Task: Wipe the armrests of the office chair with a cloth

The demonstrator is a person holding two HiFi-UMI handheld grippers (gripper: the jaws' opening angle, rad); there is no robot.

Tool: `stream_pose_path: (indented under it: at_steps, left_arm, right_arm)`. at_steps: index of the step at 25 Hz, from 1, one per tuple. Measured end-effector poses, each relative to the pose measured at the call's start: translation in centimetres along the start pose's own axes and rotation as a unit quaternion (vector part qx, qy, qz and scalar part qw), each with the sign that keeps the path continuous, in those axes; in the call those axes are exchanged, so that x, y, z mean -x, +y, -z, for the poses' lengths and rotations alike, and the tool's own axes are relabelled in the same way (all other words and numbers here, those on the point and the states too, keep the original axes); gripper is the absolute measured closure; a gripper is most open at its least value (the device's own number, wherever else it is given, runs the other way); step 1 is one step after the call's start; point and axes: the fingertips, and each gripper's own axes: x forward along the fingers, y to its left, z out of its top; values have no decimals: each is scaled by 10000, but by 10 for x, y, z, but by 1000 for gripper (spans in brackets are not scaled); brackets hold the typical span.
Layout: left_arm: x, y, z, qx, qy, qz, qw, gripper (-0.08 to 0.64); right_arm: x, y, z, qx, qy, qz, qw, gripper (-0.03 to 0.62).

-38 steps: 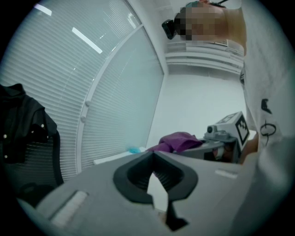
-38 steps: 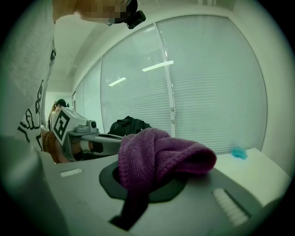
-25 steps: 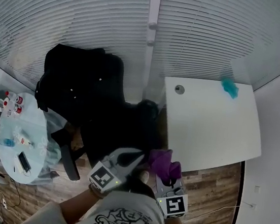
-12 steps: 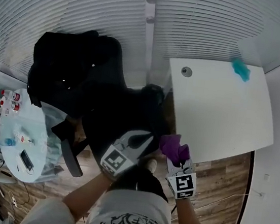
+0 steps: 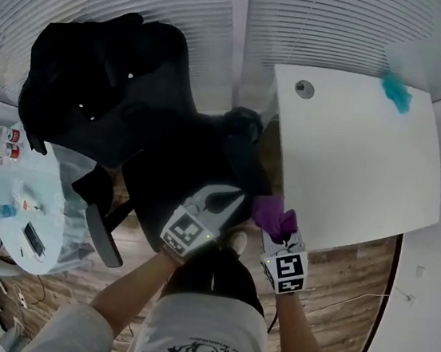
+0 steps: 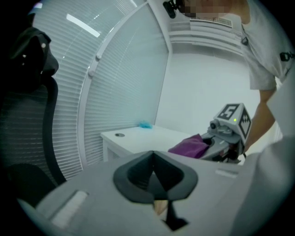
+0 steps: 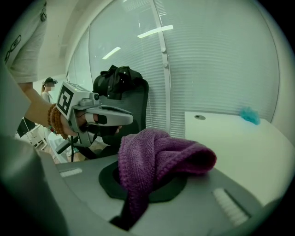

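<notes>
The black office chair (image 5: 166, 164) stands left of centre in the head view, with a black jacket (image 5: 89, 73) over its back. One armrest pad (image 5: 104, 238) sticks out at its lower left. My right gripper (image 5: 279, 229) is shut on a bunched purple cloth (image 5: 272, 214) between the seat's edge and the desk. The cloth (image 7: 156, 154) fills the right gripper view and hides the right gripper (image 7: 145, 186). My left gripper (image 5: 221, 202) hovers over the seat's front, shut and empty, as the left gripper view shows of this left gripper (image 6: 154, 177).
A white desk (image 5: 351, 164) with a small teal object (image 5: 395, 91) stands right of the chair, close to the cloth. A round glass table (image 5: 19, 209) with bottles and a phone lies at the left. Blinds (image 5: 321, 23) close off the far side. Wooden floor (image 5: 341, 300) lies below.
Both grippers have shifted slightly toward the chair's seat, the cloth still held. The view has swung, so the chair and desk now sit higher and closer.
</notes>
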Motion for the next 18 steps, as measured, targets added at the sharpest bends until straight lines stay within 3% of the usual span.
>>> stream_pose_path:
  at_steps: [7,11,18]
  left_arm:
    - [-16,13,29,121,46,33,9999,558]
    - [-16,20,35,147,40,15,9999,558]
    - [-11,24,44,180,108,-12,9998,558]
  right_arm:
    - [-43,-9,35,-113,338,-80,9993,561]
    - [-62,-12,58,5,859,69,9963,561]
    - [-68,-13,63,181,1134,124,9933,561]
